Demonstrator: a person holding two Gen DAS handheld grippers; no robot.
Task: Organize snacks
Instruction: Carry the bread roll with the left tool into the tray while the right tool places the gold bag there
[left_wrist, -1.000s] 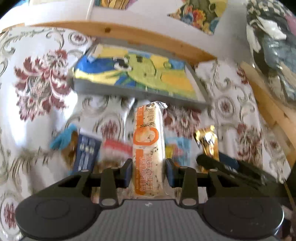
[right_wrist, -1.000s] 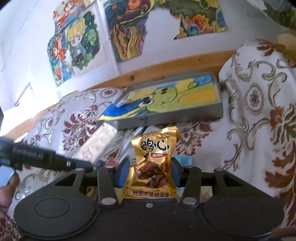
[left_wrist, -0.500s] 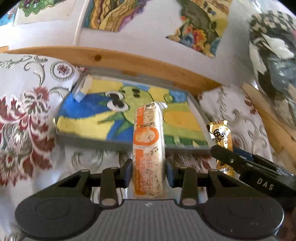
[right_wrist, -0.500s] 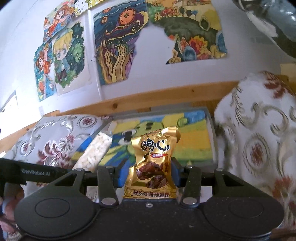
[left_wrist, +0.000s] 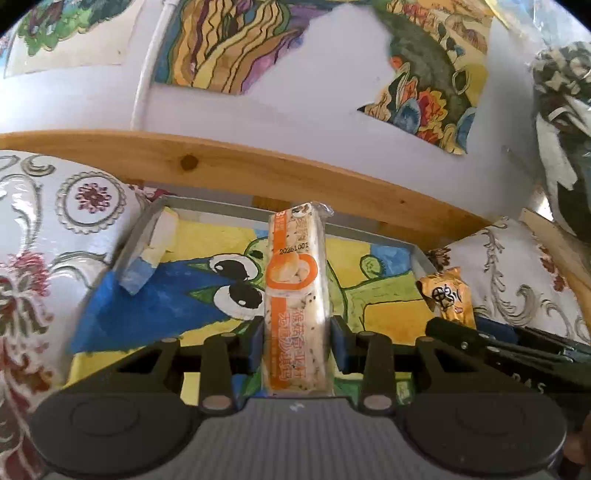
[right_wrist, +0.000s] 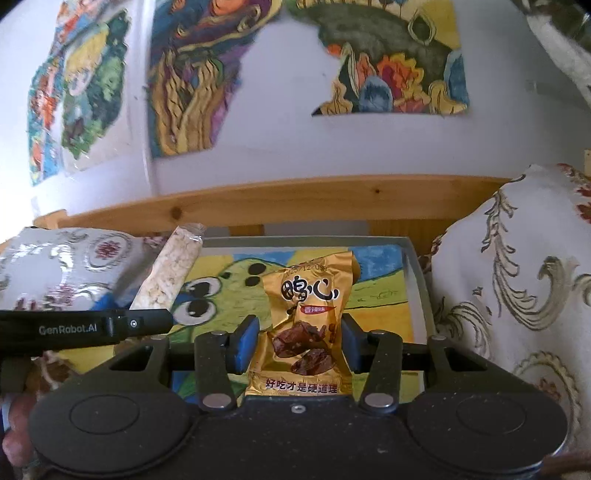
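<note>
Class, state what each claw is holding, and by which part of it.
Left claw: the orange-and-white snack bar, gripped at its lower half. Right claw: the gold snack packet, gripped mid-body.

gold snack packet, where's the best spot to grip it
Grip the gold snack packet across its lower middle from the two sides, as the right gripper does now: the packet stands upright, flat face forward, so its narrow width fits between the pads.
</note>
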